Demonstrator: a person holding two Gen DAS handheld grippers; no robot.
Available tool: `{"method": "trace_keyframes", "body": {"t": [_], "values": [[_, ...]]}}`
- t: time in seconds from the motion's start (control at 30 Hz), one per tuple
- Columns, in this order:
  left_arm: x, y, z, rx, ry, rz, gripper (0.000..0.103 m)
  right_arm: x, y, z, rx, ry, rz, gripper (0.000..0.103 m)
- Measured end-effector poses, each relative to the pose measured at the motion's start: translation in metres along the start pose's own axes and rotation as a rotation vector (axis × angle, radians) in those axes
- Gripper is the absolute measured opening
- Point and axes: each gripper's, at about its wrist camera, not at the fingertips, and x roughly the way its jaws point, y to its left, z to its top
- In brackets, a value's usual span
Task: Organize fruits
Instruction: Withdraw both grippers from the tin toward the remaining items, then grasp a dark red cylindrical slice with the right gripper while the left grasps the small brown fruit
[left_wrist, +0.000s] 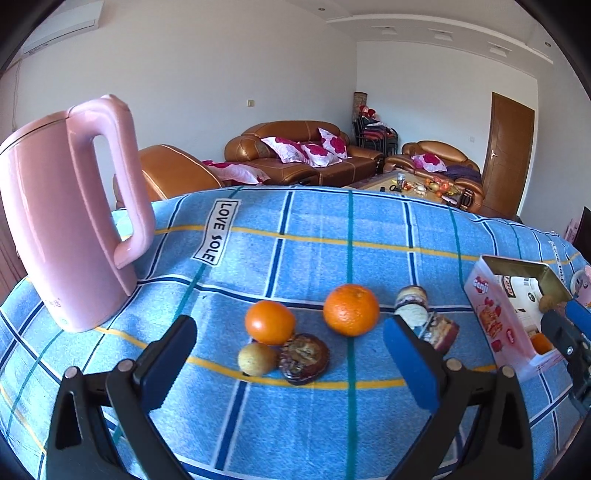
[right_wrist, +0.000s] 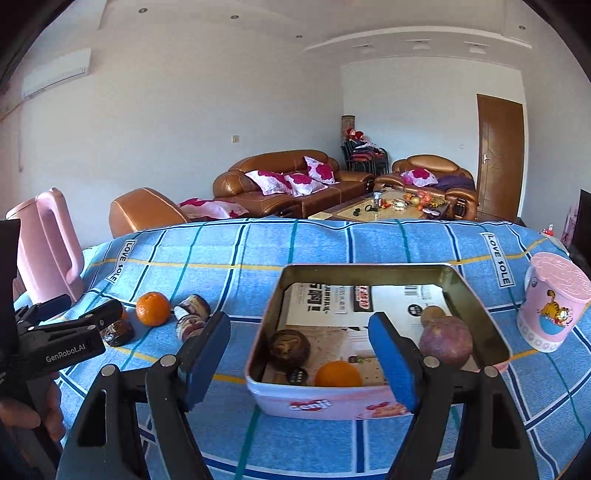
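In the left wrist view, two oranges (left_wrist: 270, 321) (left_wrist: 351, 309), a small yellow-brown fruit (left_wrist: 256, 359), a dark wrapped round (left_wrist: 303, 358) and two wrapped snacks (left_wrist: 412, 298) (left_wrist: 439, 332) lie on the blue checked cloth. My left gripper (left_wrist: 290, 363) is open and empty just in front of them. In the right wrist view, a pink tin box (right_wrist: 332, 402) holds an orange (right_wrist: 338, 373), a purple fruit (right_wrist: 446, 341), a small brown fruit (right_wrist: 433, 314) and a dark round (right_wrist: 289, 347). My right gripper (right_wrist: 301, 363) is open and empty over the box's near rim.
A pink kettle (left_wrist: 62, 236) stands at the table's left. A pink cartoon cup (right_wrist: 552, 302) stands right of the box. The left gripper (right_wrist: 66, 332) shows at the left of the right wrist view. Sofas and a coffee table lie beyond the table's far edge.
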Motion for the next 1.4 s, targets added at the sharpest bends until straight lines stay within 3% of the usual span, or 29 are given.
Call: {"method": "trace_keyframes", "body": {"t": [0.13,0.4,0.57,0.7,0.9,0.93,0.97,1.1,1.23,1.4], "values": [[0.004,0.027,0.006,-0.02,-0.002,0.028,0.103,0.011,0.028,0.0,-0.048,0.039,0.041,0.078],[0.013,0.086,0.011,-0.104,0.031,0.014,0.103,0.043,0.081,0.003,-0.16,0.118,0.087,0.078],[0.017,0.091,0.01,-0.045,0.069,-0.033,0.103,0.071,0.092,0.007,-0.173,0.202,0.077,0.075],[0.021,0.089,0.008,0.009,0.104,-0.057,0.103,0.092,0.101,0.005,-0.209,0.291,0.078,0.056],[0.024,0.083,0.005,0.021,0.149,-0.15,0.102,0.114,0.098,-0.002,-0.174,0.409,0.088,0.055],[0.024,0.08,0.004,0.035,0.154,-0.157,0.101,0.113,0.095,-0.001,-0.159,0.409,0.092,0.053],[0.024,0.077,0.003,0.05,0.156,-0.163,0.098,0.112,0.094,-0.001,-0.159,0.406,0.087,0.045],[0.023,0.069,0.0,0.082,0.165,-0.22,0.089,0.097,0.095,-0.006,-0.17,0.391,0.13,0.045],[0.024,0.063,-0.004,0.113,0.184,-0.247,0.08,0.062,0.093,-0.005,-0.139,0.268,0.174,0.045],[0.035,0.052,-0.012,0.178,0.222,-0.202,0.067,0.043,0.086,-0.008,-0.091,0.228,0.224,0.045]]}}
